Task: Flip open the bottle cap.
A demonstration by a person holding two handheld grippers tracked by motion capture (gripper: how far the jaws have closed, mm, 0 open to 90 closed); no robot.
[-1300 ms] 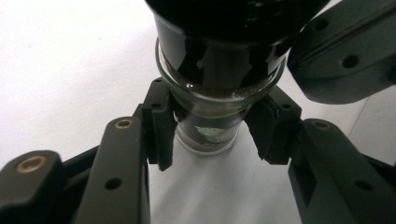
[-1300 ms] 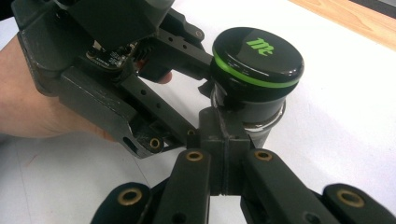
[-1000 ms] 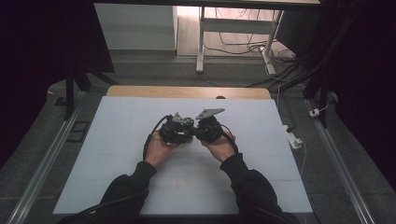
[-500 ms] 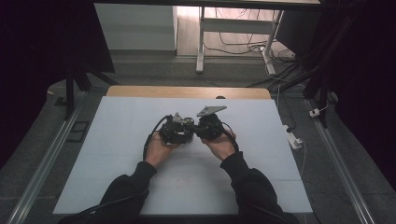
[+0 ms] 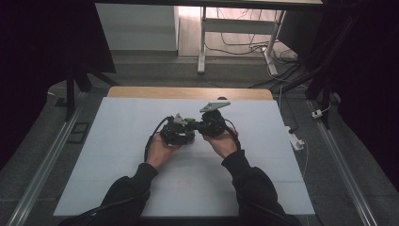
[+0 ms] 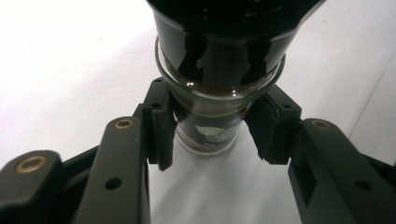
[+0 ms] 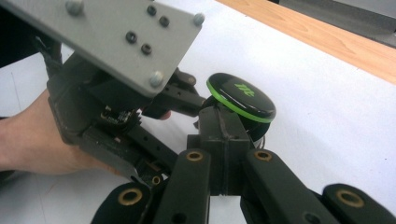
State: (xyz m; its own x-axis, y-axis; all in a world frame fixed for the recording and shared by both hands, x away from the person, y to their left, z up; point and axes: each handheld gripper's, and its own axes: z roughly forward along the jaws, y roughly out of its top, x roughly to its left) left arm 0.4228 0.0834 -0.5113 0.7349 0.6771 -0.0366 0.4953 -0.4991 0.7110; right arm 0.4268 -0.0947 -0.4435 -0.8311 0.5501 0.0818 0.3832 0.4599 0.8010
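At the middle of the white table (image 5: 117, 155), a small glass jar (image 6: 212, 126) of dark brown powder is being gripped by both claws. In the left gripper view, the jar's body below the neck is being pinched between the pads (image 6: 161, 123) of the left claw (image 5: 176, 132), one at nine o'clock and one at three o'clock of the jar. In the right gripper view, the jar's black lid (image 7: 240, 95), ringed in green, is being clamped by the right claw (image 7: 224, 135) from below, at six o'clock. The two claws are being held touching, the right claw at three o'clock of the left.
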